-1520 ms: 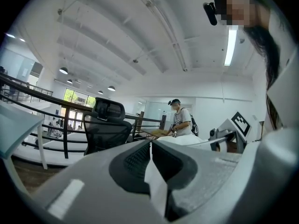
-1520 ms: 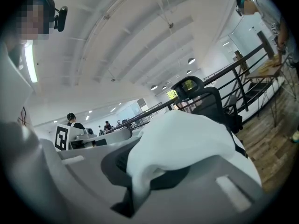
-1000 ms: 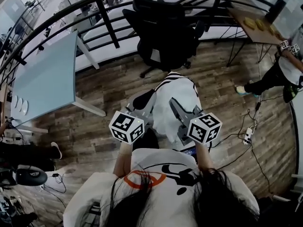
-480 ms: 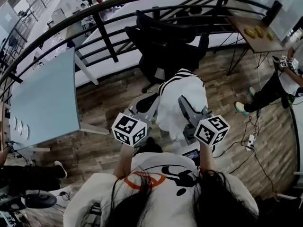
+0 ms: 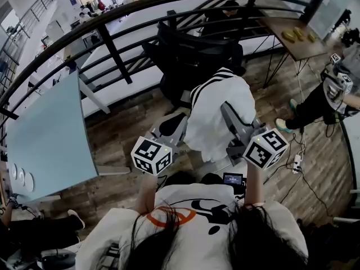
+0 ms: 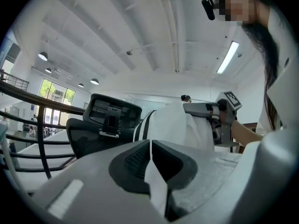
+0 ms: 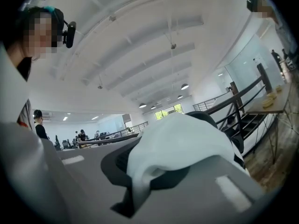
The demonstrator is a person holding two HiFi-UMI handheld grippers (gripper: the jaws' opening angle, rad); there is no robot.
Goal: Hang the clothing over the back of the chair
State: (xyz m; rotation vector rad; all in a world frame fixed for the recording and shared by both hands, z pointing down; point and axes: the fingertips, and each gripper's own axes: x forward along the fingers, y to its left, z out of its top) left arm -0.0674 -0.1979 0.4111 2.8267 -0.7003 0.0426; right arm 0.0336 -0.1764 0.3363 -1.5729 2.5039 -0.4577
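Farthest out beyond your gripper tips, a dark curved railing [image 5: 115, 10] sweeps across the whole scene, with wood-plank floor [image 5: 126, 125] beneath you. Well off to the outer side of your left gripper [image 5: 179, 122] stands a pale blue-grey table [image 5: 48, 134]. Straight ahead of both tools, on your side of the railing, is the black office chair [image 5: 188, 55], its back towards you. The white top with black stripes [image 5: 216, 114] hangs between your two grippers, its striped end lifted up close to the chair, though you cannot tell from above whether it touches the chair back. Seen along the left gripper, the chair's headrest sits just to the left of the cloth. Your left gripper has its jaws pressed together on a thin fold of the white cloth, which runs down the seam between them. Your right gripper [image 5: 229, 112] is likewise clamped, with a thicker bunch of the same cloth spilling over its upper jaw and hiding most of the chair beyond. Off beyond the outer side of your right gripper, another person [image 5: 323, 97] stands on the floor. Just below your right gripper, close to your body, a small lit screen [image 5: 233, 179] shows.
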